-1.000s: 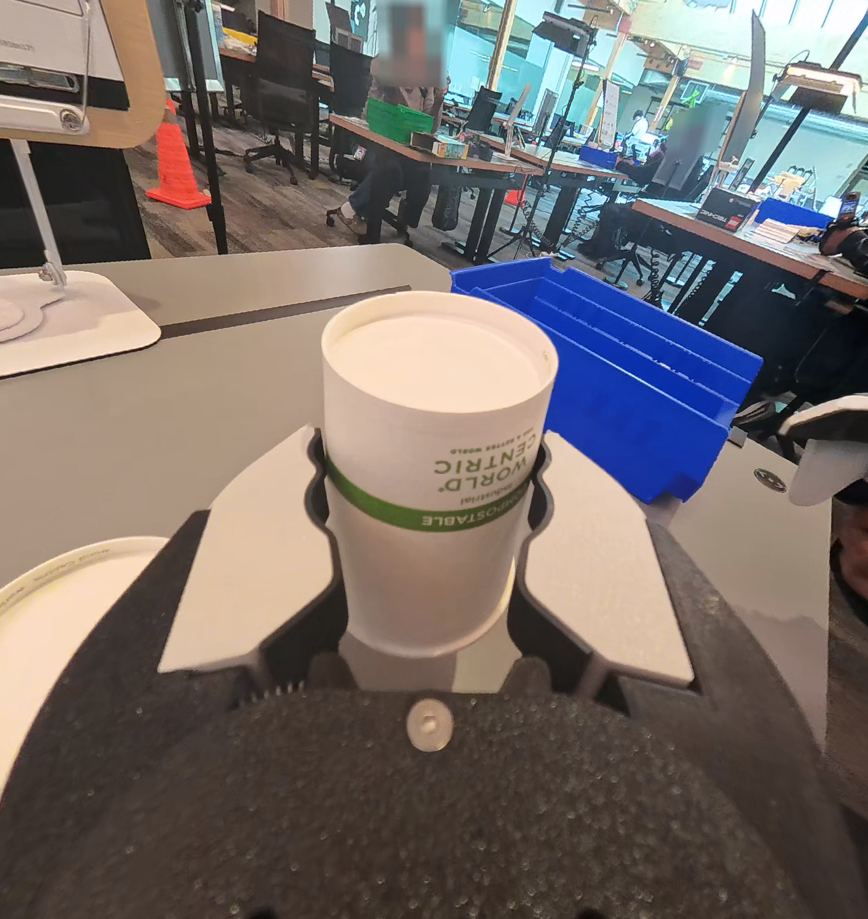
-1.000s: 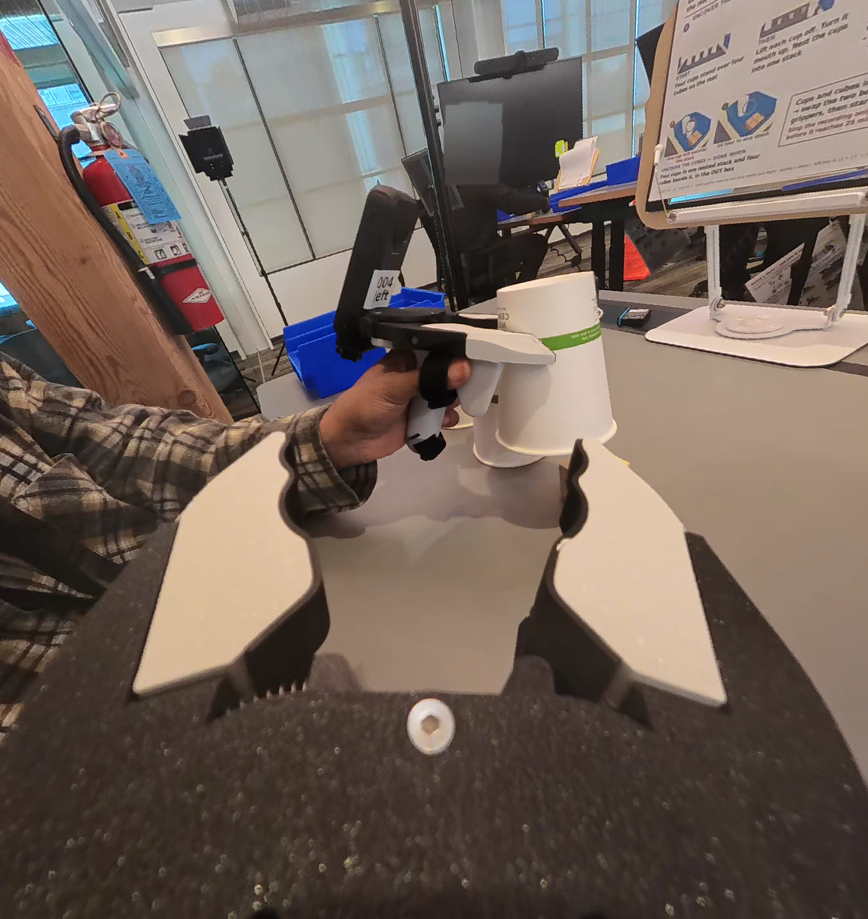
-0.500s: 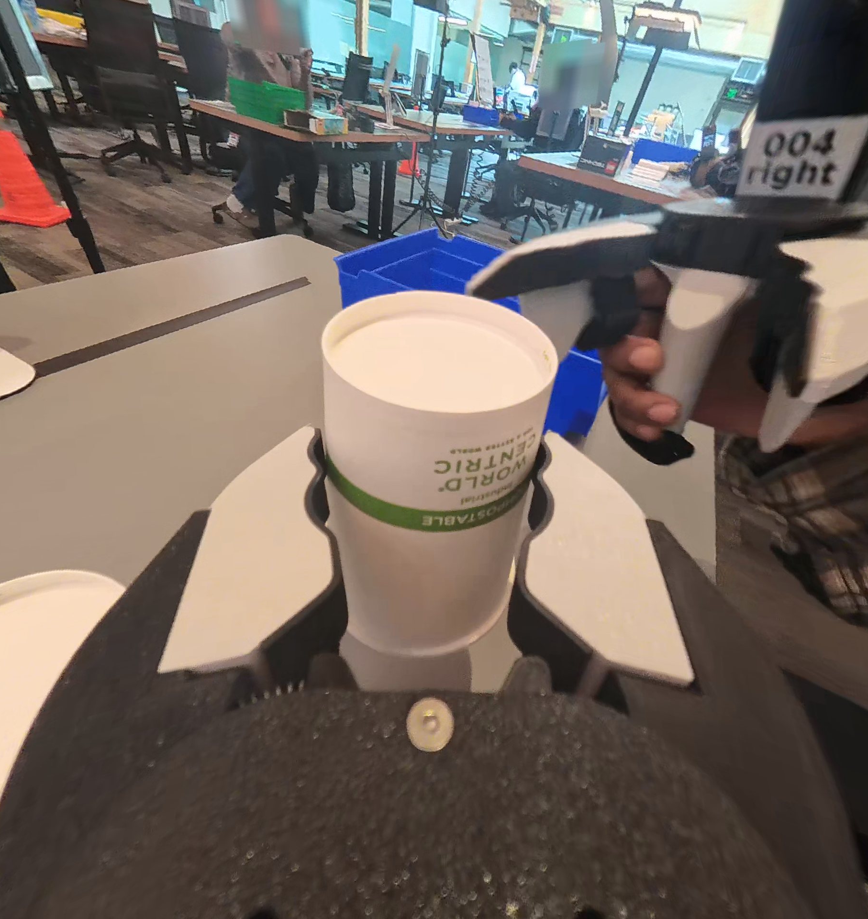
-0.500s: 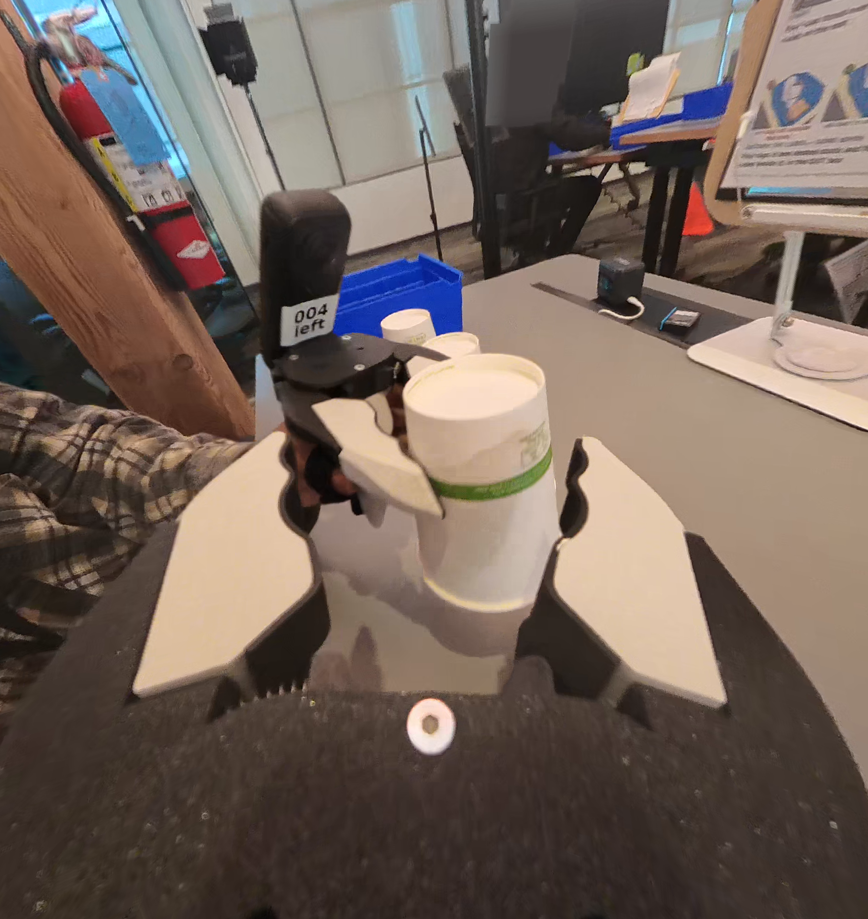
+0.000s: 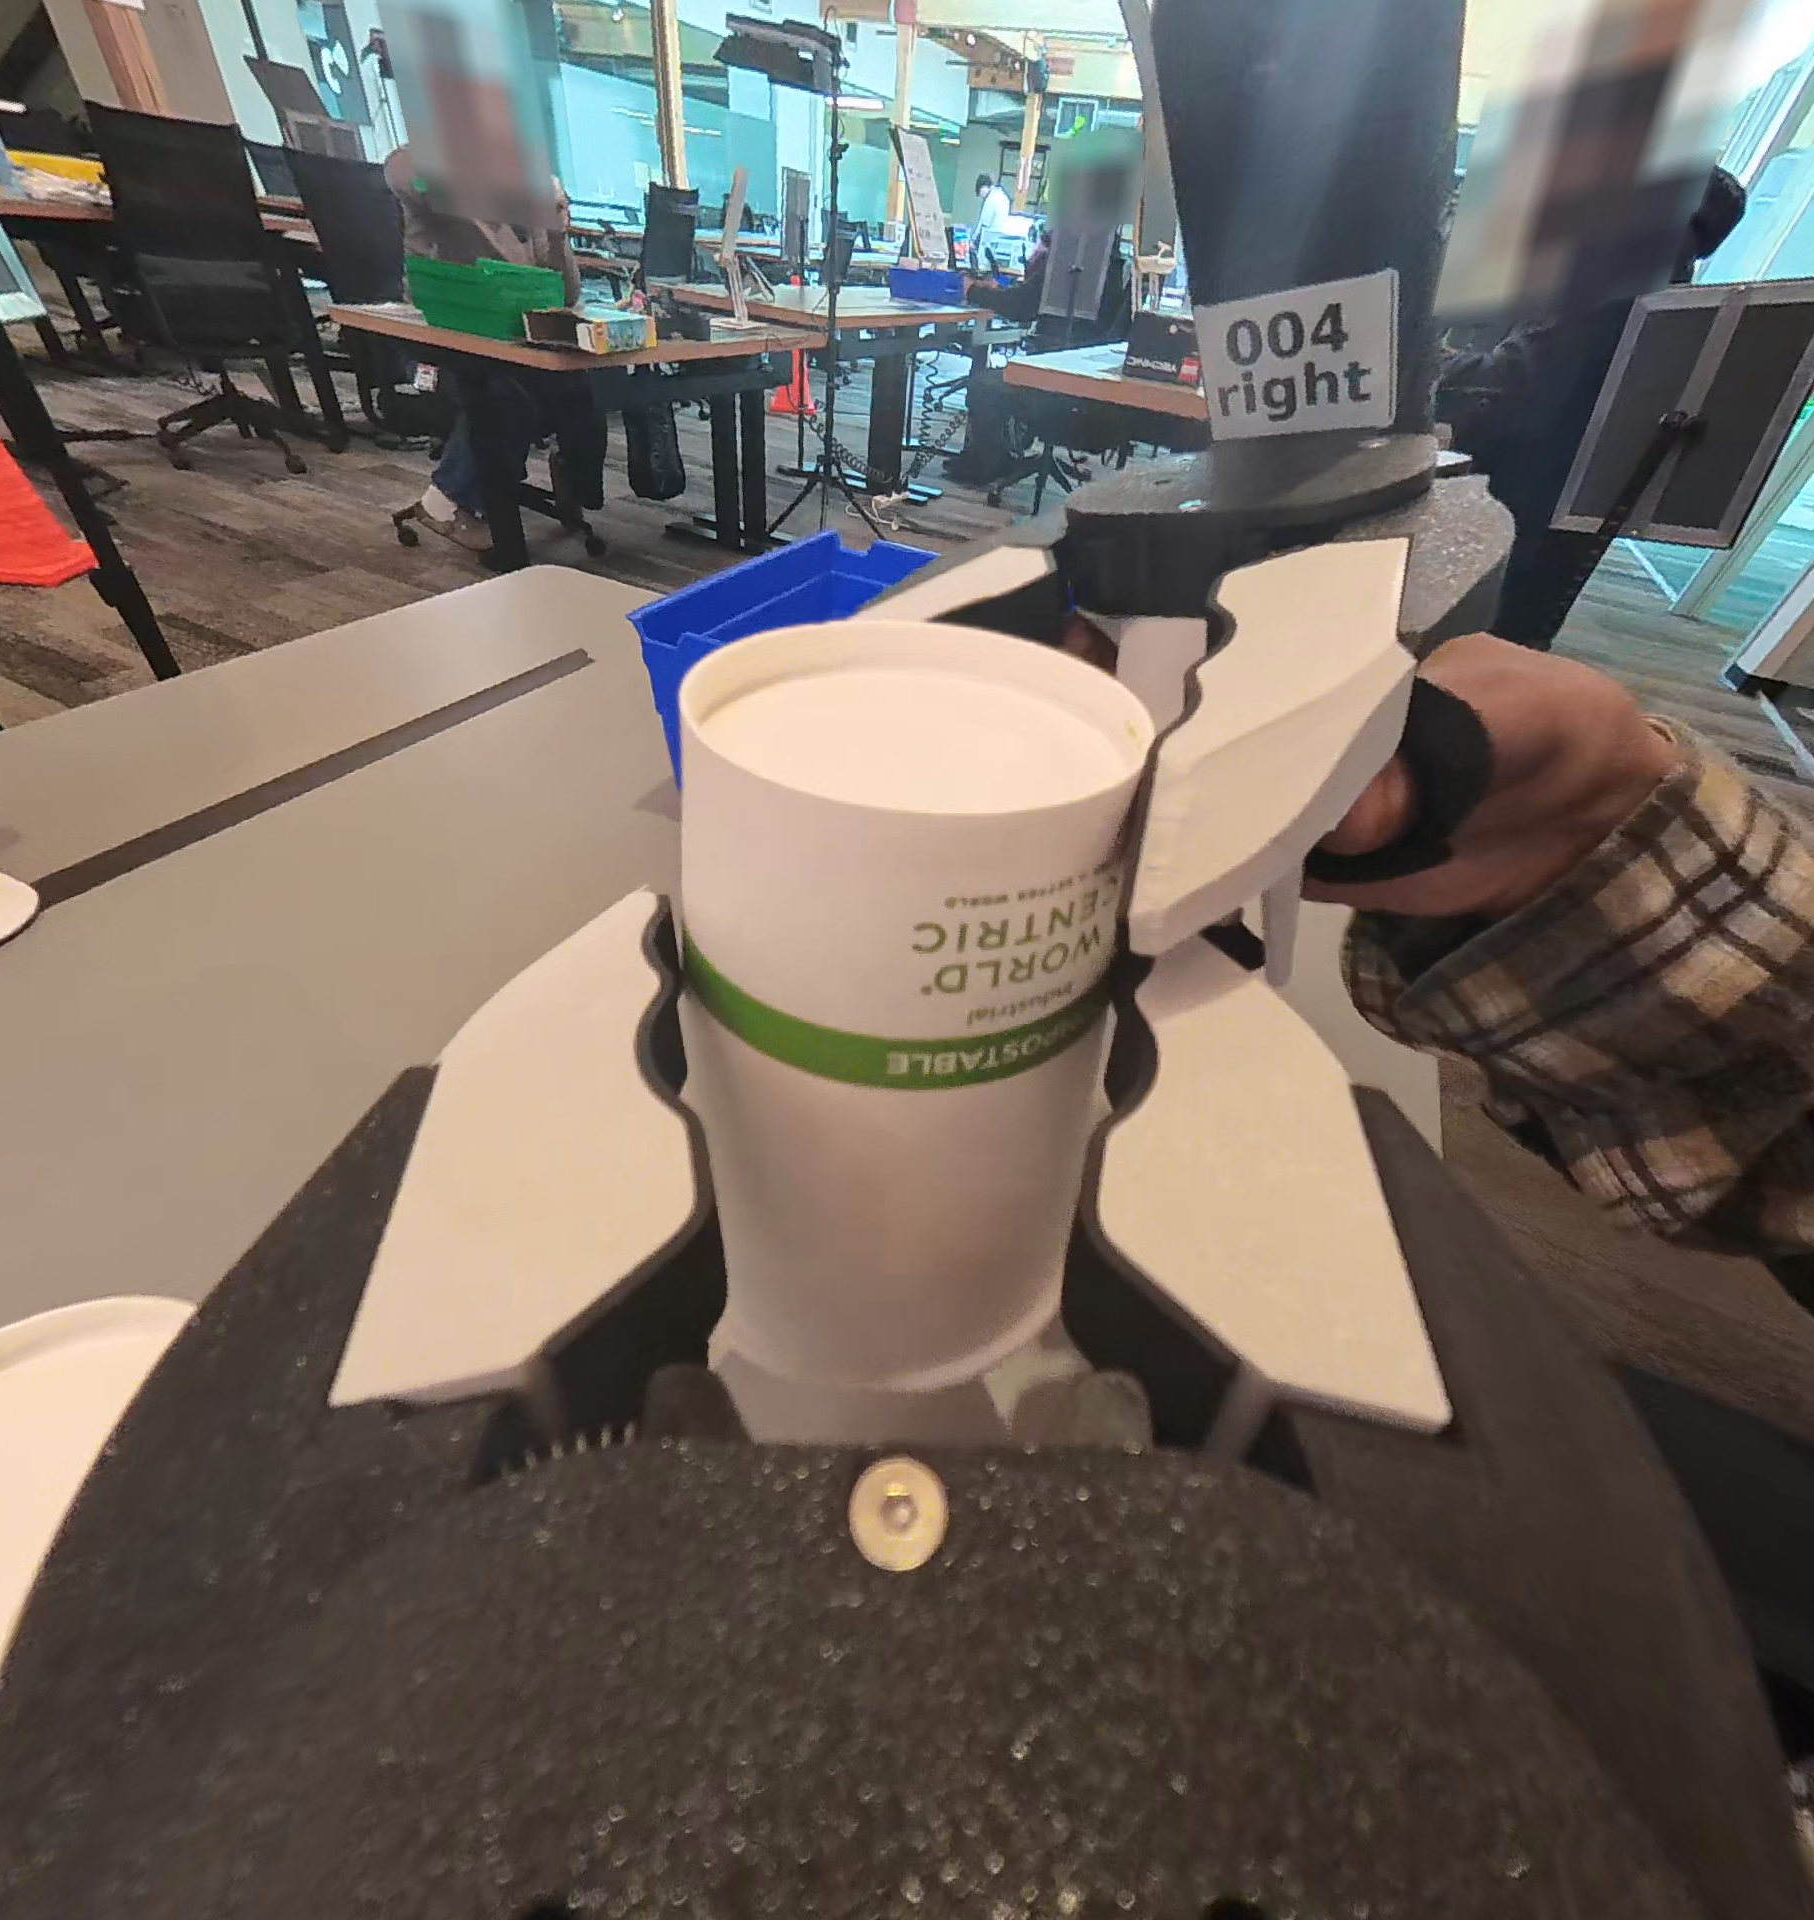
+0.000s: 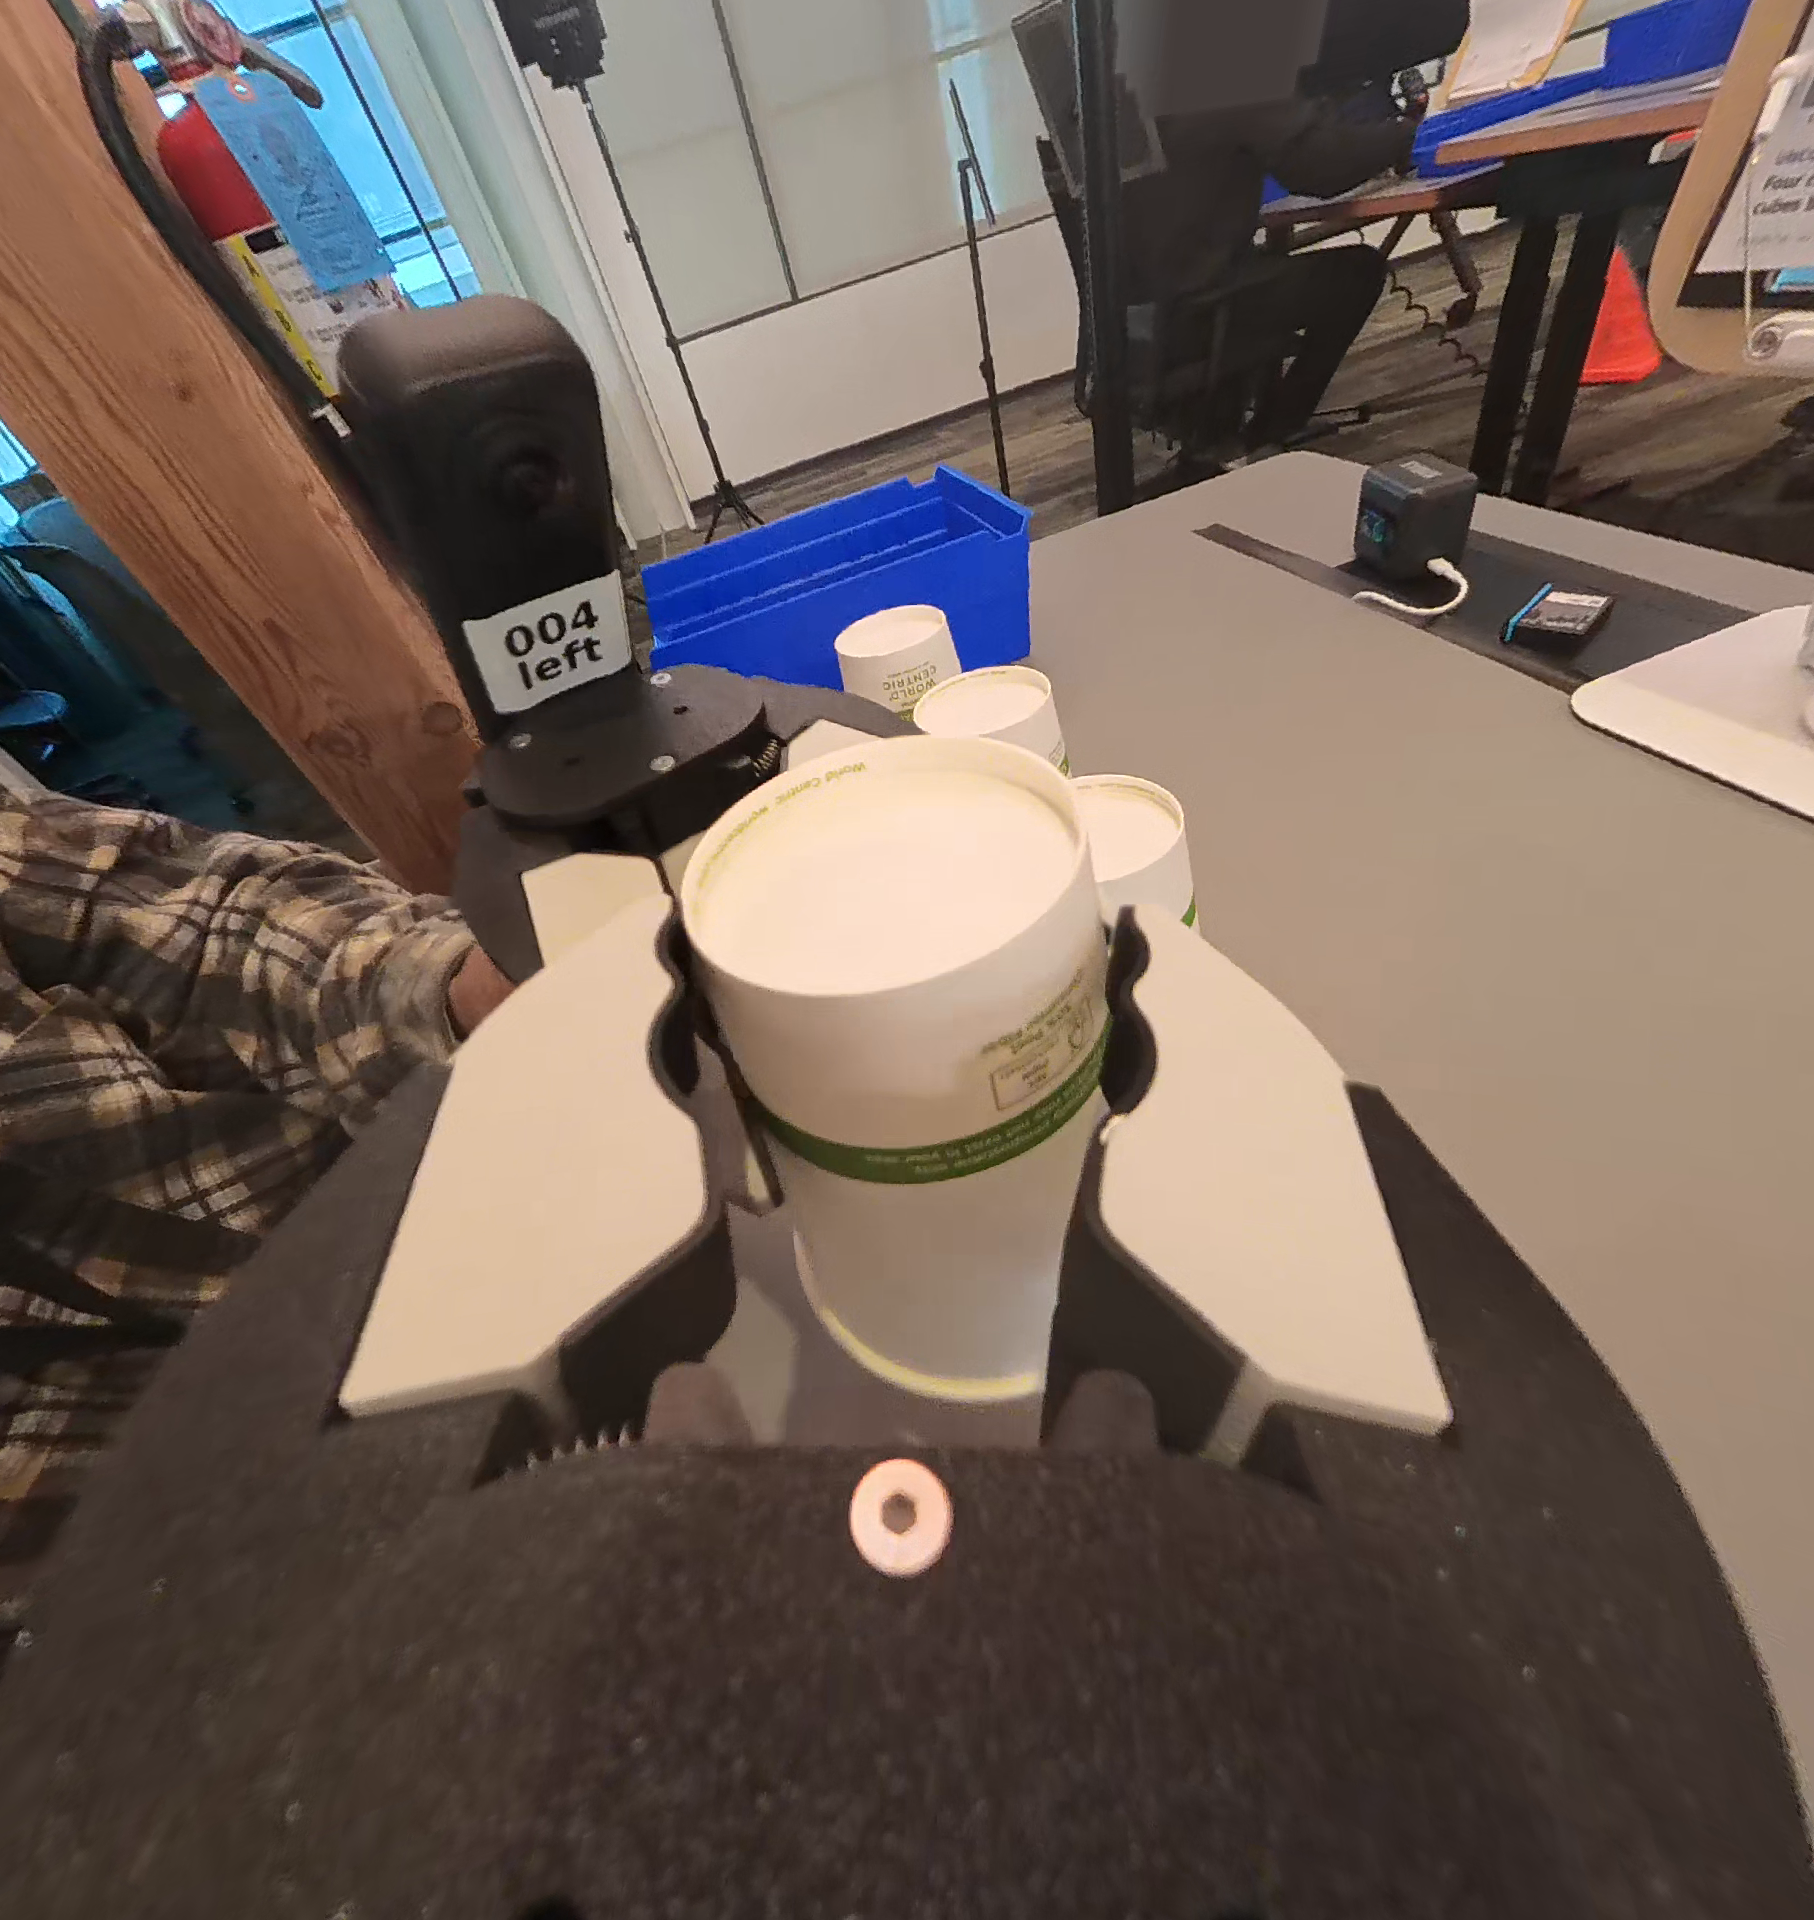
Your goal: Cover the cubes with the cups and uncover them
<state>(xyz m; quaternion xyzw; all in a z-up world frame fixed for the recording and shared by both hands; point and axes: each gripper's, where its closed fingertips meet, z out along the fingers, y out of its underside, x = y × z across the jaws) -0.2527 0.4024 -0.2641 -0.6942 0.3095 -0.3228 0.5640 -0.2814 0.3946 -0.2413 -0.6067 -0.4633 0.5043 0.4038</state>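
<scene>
closing in from the right, the right gripper (image 5: 1173, 748) has now reached the same upside-down white paper cup (image 5: 903, 935) that the left gripper (image 5: 898, 1049) holds; half a second ago its fingers were beside the cup and wide apart, and one second ago it was well away from it. in the left wrist view the left gripper is clenched on the cup at the green band, both fingers pressing the wall, and one finger (image 5: 1267, 790) of the right gripper touches the upper right side of the cup near its closed top. in the right wrist view the right gripper (image 6: 898, 1049) has the cup (image 6: 903, 1018) between its fingers, which have narrowed until they sit at the wall; it looks like grasping, though how firm i cannot tell. the cup's open rim is above the grey desk (image 6: 1454, 987), not resting on it. my judgement is that this is a handover or a two-gripper pull to separate nested cups, so the covering step is not finished for this cup. no cube is visible in either view. for room: on the left side in the right wrist view there is the person's plaid sleeve (image 6: 155, 1039) and the left gripper's body, very near. behind the held cup stand three more upside-down cups (image 6: 986, 707), close together, and behind them the blue bin (image 6: 841, 582) at the desk edge. to the right the desk is open, up to a white stand base (image 6: 1734, 717) far right.
</scene>
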